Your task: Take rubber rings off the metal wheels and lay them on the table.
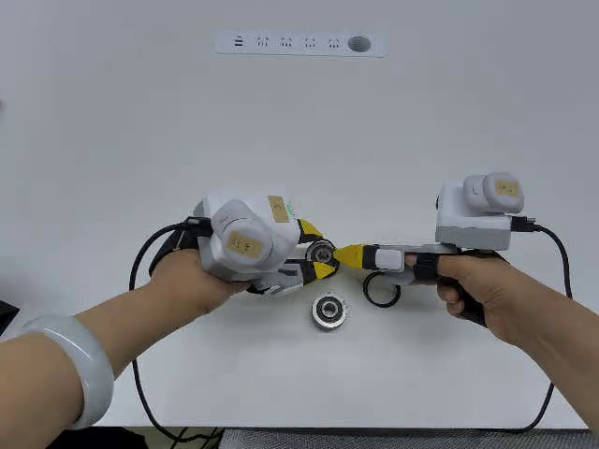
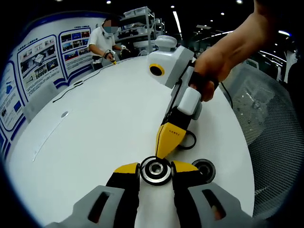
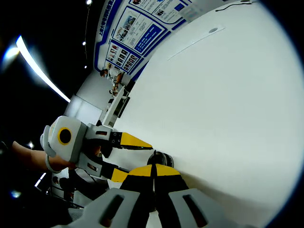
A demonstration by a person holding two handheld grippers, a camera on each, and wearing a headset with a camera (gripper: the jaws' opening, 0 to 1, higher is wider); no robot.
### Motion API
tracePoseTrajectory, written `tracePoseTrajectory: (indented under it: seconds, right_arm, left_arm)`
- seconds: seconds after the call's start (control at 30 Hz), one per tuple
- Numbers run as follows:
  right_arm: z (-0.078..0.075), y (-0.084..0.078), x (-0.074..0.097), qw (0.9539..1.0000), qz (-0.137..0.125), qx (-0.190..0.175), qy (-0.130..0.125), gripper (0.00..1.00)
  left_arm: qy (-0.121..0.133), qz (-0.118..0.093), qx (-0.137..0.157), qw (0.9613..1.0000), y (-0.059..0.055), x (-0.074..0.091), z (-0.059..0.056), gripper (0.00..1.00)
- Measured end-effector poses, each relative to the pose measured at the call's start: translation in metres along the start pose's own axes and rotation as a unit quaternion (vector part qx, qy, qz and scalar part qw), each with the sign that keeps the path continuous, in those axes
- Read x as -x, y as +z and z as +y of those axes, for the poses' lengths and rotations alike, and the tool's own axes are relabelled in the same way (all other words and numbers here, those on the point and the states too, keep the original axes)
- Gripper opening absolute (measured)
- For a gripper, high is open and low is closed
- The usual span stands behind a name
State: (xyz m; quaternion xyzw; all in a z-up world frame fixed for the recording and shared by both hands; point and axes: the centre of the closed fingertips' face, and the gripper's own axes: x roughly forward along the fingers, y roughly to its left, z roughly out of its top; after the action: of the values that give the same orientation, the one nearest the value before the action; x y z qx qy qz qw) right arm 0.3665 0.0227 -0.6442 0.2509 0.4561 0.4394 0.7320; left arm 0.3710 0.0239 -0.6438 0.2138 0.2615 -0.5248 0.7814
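My left gripper is shut on a small metal wheel that still wears its black rubber ring, held just above the white table. In the left gripper view the wheel sits between the yellow jaws. My right gripper points left with its yellow tips pressed together at the wheel's rim; whether they pinch the ring I cannot tell. A second wheel with its ring lies on the table below them. One loose rubber ring lies under the right gripper.
A white power strip lies at the table's far side. Black cables trail from both grippers toward the near edge. A person stands at the far end of the table.
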Motion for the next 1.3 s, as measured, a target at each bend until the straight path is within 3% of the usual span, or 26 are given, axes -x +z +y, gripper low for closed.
tracePoseTrajectory:
  seconds: [0.77, 1.3]
  right_arm:
    - [0.027, 0.004, 0.012, 0.9993, -0.022, 0.001, 0.029, 0.01]
    - [0.018, -0.007, 0.038, 0.9987, -0.043, -0.019, 0.016, 0.01]
  left_arm:
    - [0.018, 0.004, 0.017, 0.9997, -0.014, 0.01, 0.006, 0.42]
    - [0.02, 0.006, 0.022, 0.9995, -0.017, 0.011, 0.005, 0.42]
